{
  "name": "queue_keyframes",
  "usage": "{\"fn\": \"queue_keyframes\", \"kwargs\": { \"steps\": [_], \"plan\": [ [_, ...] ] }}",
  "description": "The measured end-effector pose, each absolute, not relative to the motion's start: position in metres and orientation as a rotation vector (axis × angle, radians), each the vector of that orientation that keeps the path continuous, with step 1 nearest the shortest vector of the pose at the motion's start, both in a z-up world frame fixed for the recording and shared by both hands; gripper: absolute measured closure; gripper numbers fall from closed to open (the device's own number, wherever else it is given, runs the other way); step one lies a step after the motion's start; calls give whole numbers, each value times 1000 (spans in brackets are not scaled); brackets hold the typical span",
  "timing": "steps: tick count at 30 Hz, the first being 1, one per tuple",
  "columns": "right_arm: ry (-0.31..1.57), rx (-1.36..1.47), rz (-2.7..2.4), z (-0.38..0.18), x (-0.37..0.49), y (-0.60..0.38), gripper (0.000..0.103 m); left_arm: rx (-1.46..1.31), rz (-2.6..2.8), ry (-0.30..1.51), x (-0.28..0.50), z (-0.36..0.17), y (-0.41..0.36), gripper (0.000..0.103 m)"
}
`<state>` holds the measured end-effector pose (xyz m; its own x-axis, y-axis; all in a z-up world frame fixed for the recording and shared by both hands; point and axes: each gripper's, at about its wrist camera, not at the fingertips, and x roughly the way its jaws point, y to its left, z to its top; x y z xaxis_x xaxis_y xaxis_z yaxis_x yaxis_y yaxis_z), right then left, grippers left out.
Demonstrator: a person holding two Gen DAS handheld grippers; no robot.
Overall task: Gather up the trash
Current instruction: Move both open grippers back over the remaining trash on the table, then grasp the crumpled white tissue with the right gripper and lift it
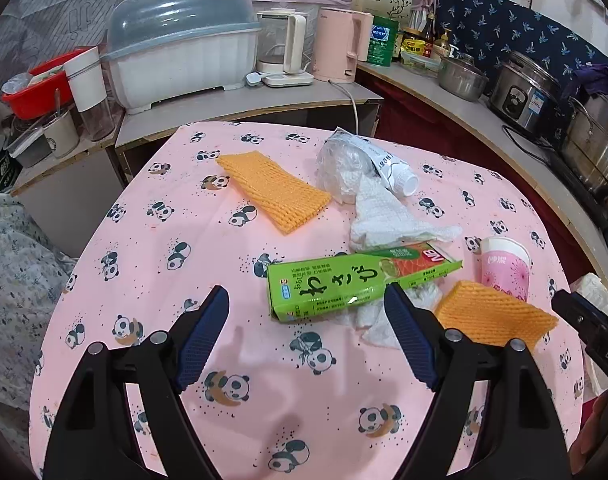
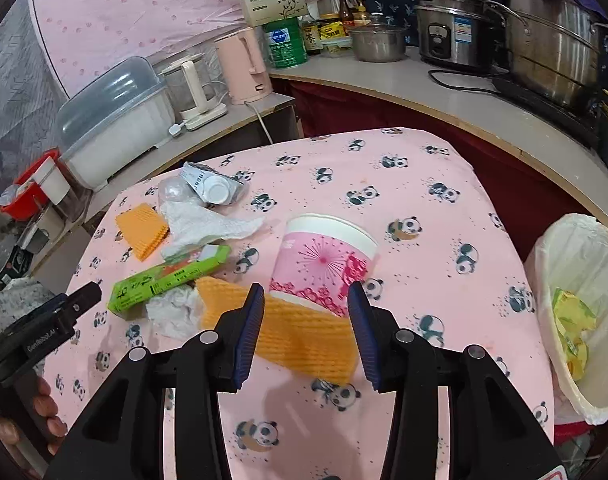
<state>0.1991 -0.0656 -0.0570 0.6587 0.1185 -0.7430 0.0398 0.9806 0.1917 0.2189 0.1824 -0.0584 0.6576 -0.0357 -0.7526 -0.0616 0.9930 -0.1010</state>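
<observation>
Trash lies on a table with a pink panda cloth point(image 1: 264, 420). It includes a green box point(image 1: 364, 280) point(image 2: 168, 280), two orange foam nets point(image 1: 272, 192) point(image 2: 300, 332), crumpled tissue point(image 1: 388, 216) point(image 2: 208, 224), a crushed white bottle point(image 1: 384, 160) point(image 2: 210, 184) and a pink paper cup point(image 1: 506, 268) point(image 2: 324, 260). My left gripper point(image 1: 306, 292) hangs open just short of the green box, holding nothing. My right gripper point(image 2: 306, 289) is open above the near foam net. The cup's base is just beyond its tips, and the pads touch nothing.
A bin with a white liner point(image 2: 576, 300) stands off the table's right side, with yellow scraps inside. Counters behind hold a dish box point(image 1: 180, 52), kettles point(image 1: 340, 48), pots point(image 2: 552, 40) and a rice cooker point(image 2: 448, 28). A hand point(image 2: 44, 420) shows at lower left.
</observation>
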Motion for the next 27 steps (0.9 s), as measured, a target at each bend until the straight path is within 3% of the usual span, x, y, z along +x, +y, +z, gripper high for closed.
{"fn": "queue_keyframes", "kwargs": {
  "steps": [15, 22, 27],
  "plan": [
    [933, 141, 194, -86, 307, 15, 60, -121, 72, 846, 264, -64, 204, 27],
    [995, 77, 226, -116, 337, 40, 51, -126, 77, 861, 283, -76, 207, 27],
    [1014, 43, 221, -131, 347, 45, 53, -123, 65, 874, 287, -83, 203, 27]
  ]
}}
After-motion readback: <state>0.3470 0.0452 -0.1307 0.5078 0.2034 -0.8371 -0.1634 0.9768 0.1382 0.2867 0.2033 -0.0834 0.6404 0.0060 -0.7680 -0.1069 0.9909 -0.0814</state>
